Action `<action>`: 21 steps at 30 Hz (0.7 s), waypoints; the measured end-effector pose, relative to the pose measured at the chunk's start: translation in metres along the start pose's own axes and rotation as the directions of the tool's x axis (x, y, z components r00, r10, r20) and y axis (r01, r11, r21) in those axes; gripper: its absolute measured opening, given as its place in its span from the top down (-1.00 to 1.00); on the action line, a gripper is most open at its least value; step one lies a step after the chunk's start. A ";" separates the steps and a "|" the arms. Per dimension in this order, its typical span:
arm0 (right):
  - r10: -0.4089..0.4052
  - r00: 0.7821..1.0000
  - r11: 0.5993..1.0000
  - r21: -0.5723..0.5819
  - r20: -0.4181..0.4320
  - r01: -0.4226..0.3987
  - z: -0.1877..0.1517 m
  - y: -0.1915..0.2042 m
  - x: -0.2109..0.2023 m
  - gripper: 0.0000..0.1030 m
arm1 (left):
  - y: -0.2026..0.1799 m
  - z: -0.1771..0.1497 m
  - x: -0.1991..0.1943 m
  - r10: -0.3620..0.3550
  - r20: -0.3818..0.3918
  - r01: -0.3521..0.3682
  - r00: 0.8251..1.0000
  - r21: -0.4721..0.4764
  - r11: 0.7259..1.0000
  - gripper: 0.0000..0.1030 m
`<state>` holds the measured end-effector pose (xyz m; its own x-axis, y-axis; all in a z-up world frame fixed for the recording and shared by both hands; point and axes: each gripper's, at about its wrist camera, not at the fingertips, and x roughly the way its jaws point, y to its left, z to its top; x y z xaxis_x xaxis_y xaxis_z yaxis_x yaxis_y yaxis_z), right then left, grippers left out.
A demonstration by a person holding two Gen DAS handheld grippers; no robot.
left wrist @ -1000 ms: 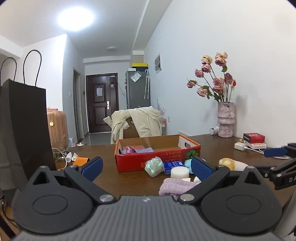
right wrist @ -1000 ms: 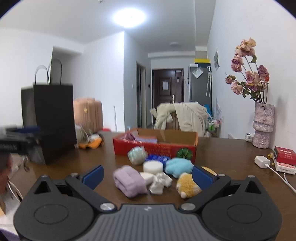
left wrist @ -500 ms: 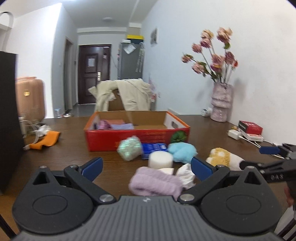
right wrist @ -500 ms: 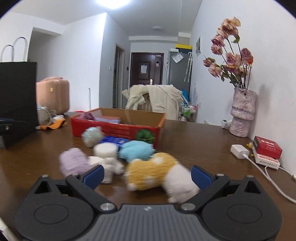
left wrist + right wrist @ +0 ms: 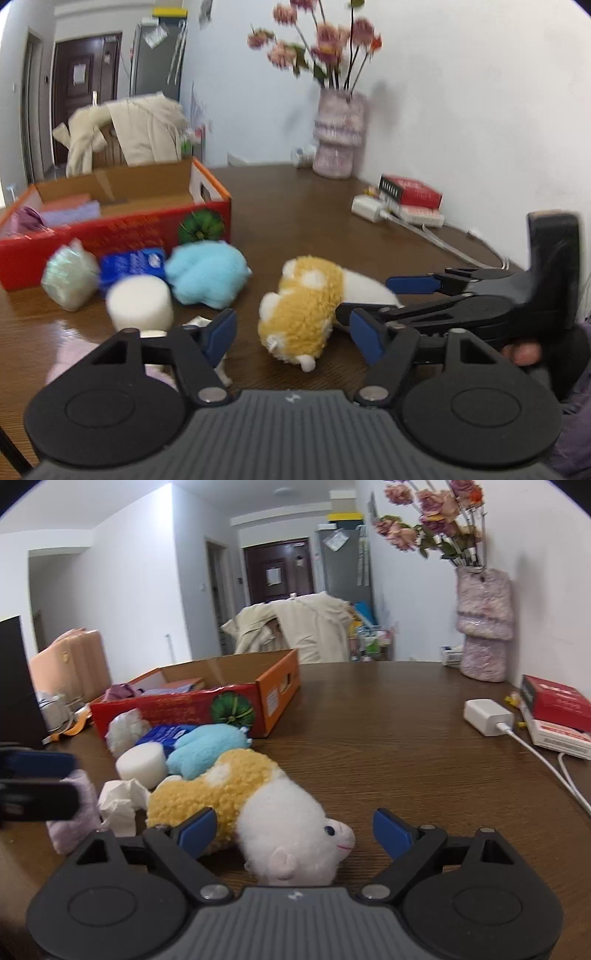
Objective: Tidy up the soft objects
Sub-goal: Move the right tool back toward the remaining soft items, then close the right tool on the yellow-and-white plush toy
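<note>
- Yellow-and-white plush toy (image 5: pixel 243 801) lies on its side on the brown desk (image 5: pixel 388 716), right in front of both hand-held grippers.
- Right hand-held gripper (image 5: pixel 291 827) straddles the white head end. Its jaws have just been closing in, but they're wide apart and the blue pads aren't pressing on the fur as far as I can see. So: head between the fingers, not gripped.
- Left hand-held gripper (image 5: pixel 291 332) has also been closing and sits about halfway apart. In its own view the yellow rump of the plush (image 5: pixel 303 306) is between its fingers, with gaps on both sides, so nothing's held there either.
- From the left wrist view you can see the right hand-held gripper (image 5: pixel 373 299) coming in from the right side, its fingers either side of the white end.
- Long axis of the toy runs roughly flat along the desk: yellow body toward the pile of other soft stuff, white head with the little eye and pink mouth toward the right gripper's camera, face pointing right in that view.
- Just behind it: light blue plush (image 5: pixel 207 747), white foam cylinder (image 5: pixel 142 762), crumpled white tissue (image 5: pixel 120 805), lilac fuzzy thing (image 5: pixel 75 808).
- Red cardboard box (image 5: pixel 184 707) sits further back, open top, a few items already in it.
</note>
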<state>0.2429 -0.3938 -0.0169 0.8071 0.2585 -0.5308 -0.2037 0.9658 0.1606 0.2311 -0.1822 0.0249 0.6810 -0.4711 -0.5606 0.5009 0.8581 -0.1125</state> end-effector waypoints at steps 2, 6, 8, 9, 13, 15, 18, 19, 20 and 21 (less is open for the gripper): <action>0.056 0.997 0.998 0.044 -0.058 -0.054 -0.001 -0.006 0.000 -0.46 | 0.003 -0.001 0.016 0.009 -0.035 -0.010 0.999 -0.030 1.000 -0.19; 0.134 0.989 0.991 0.031 -0.055 -0.133 -0.007 -0.007 -0.013 -0.37 | 0.015 0.000 0.039 0.035 -0.072 -0.042 0.997 -0.095 0.995 -0.09; 0.128 0.991 0.992 0.008 -0.043 -0.127 -0.006 -0.007 -0.015 -0.37 | 0.019 0.002 0.045 0.037 -0.074 -0.044 0.997 -0.107 0.993 -0.08; 0.123 0.992 0.992 -0.004 -0.034 -0.124 -0.005 -0.008 -0.015 -0.37 | 0.021 0.003 0.046 0.040 -0.071 -0.047 0.997 -0.108 0.993 -0.07; 0.141 0.990 0.986 -0.085 -0.032 -0.143 -0.002 -0.003 -0.006 -0.37 | 0.026 0.005 0.051 0.046 -0.070 -0.055 0.996 -0.127 0.990 0.02; 0.169 0.985 0.980 -0.104 -0.044 -0.172 -0.002 0.001 -0.001 -0.37 | 0.028 0.005 0.053 0.041 -0.065 -0.049 0.997 -0.128 0.991 0.03; 0.177 0.982 0.978 -0.102 -0.071 -0.184 0.001 0.003 0.008 -0.36 | 0.028 0.007 0.055 0.033 -0.048 -0.038 0.998 -0.111 0.993 0.04; 0.165 0.984 0.979 -0.107 -0.068 -0.171 0.002 0.004 0.009 -0.36 | 0.028 0.007 0.055 0.026 -0.040 -0.030 0.999 -0.104 0.994 0.05; 0.148 0.987 0.981 -0.116 -0.067 -0.156 0.004 0.005 0.011 -0.33 | 0.028 0.007 0.056 0.027 -0.030 -0.030 0.999 -0.096 0.995 0.05; 0.136 0.988 0.981 -0.128 -0.072 -0.144 0.004 0.008 0.013 -0.19 | 0.028 0.008 0.057 0.036 -0.019 -0.038 0.999 -0.089 0.995 0.09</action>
<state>0.2535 -0.3832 -0.0194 0.7301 0.3884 -0.5622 -0.3875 0.9130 0.1275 0.2882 -0.1870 -0.0041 0.6882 -0.4356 -0.5802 0.4254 0.8901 -0.1636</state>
